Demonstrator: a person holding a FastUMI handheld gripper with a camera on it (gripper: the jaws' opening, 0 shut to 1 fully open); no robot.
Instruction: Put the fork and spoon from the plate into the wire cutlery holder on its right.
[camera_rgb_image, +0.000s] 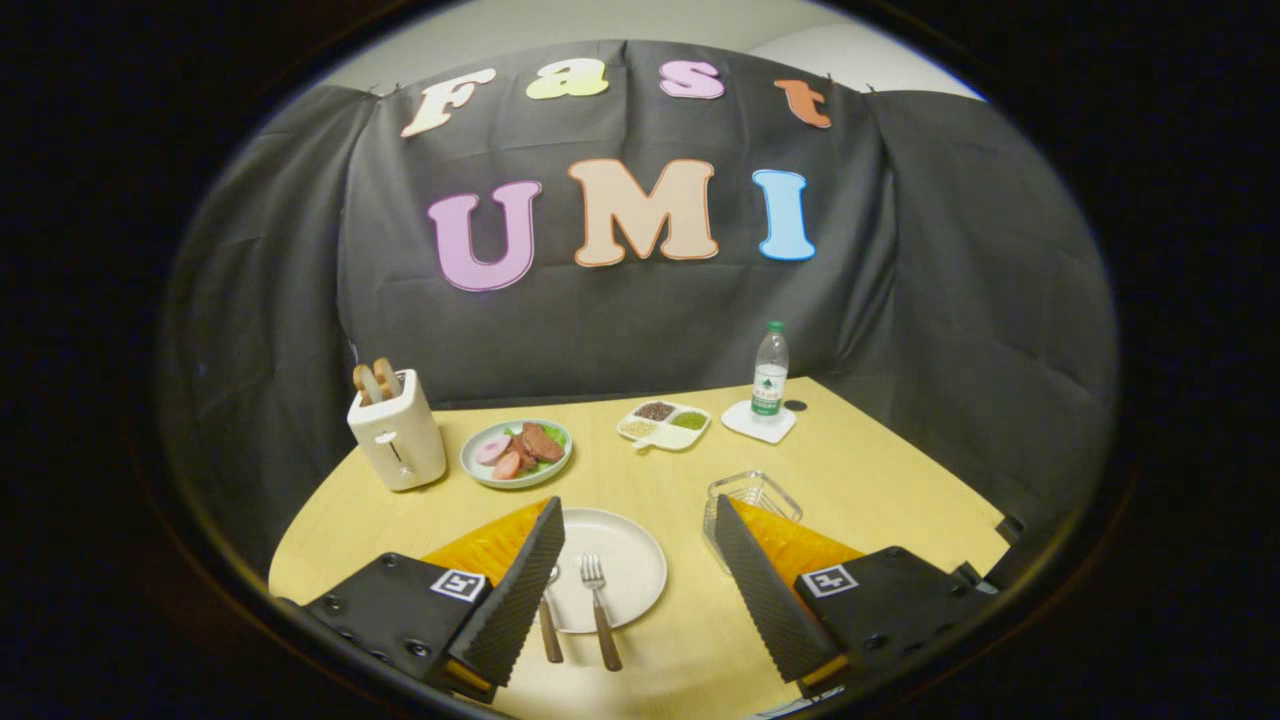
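A: Surface first. Yellow table, black cloth wall behind it, pale room wall above the cloth.

B: Gripper view, what's the gripper doing?

A: Fingers spread wide, nothing between the pads, not touching anything. It hangs above the near edge of the table.

B: Task items?

A: White plate just ahead, between the two fingers, nearer the left one. Fork lies on it, tines pointing far, brown handle sticking over the near rim. Spoon lies left of the fork, roughly parallel, its bowl partly hidden behind the left finger.

B: Holder?

A: Wire cutlery holder right of the plate, just beyond the right finger tip, lower part hidden by that finger. Can't tell if anything's in it.

B: Rest, quick.

A: Far left, white toaster with two bread slices up. Right of it a green-rimmed plate of sliced food. Then a divided dish with three fillings. Far right, water bottle upright on a white coaster.
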